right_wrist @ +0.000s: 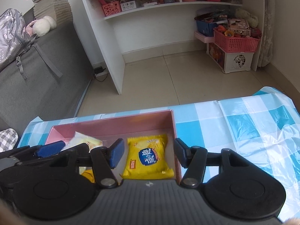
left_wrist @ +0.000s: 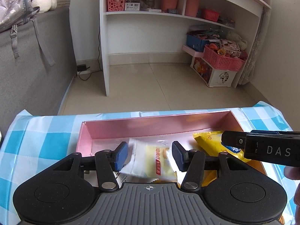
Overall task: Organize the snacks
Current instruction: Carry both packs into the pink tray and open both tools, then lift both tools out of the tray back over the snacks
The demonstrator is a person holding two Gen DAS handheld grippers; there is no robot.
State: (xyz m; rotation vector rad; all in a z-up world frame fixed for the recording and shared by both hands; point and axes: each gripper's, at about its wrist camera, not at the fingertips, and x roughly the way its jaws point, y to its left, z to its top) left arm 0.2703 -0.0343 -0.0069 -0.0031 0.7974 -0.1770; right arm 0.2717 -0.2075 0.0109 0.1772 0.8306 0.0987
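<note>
Lower centre, your spread right gripper [right_wrist: 149, 154] hovers over the yellow snack packet [right_wrist: 148, 159] inside the pink box [right_wrist: 112, 124].
Light, crinkly, slippery: pinch its sealed edge; left gripper [left_wrist: 150, 154] is spread too.

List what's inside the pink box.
Inside the pink box: a yellow snack packet lying flat at the right end and a white-and-pale-yellow packet further left. More orange-yellow wrappers show beneath; both grippers hide the near part.

One pink box [right_wrist: 173, 123] is seen on the checked tablecloth [right_wrist: 243, 123]. Inside it, two snack packets are counted: one yellow packet [right_wrist: 148, 158] and one white-and-yellow packet [left_wrist: 150, 159]. Two grippers are in view.
</note>
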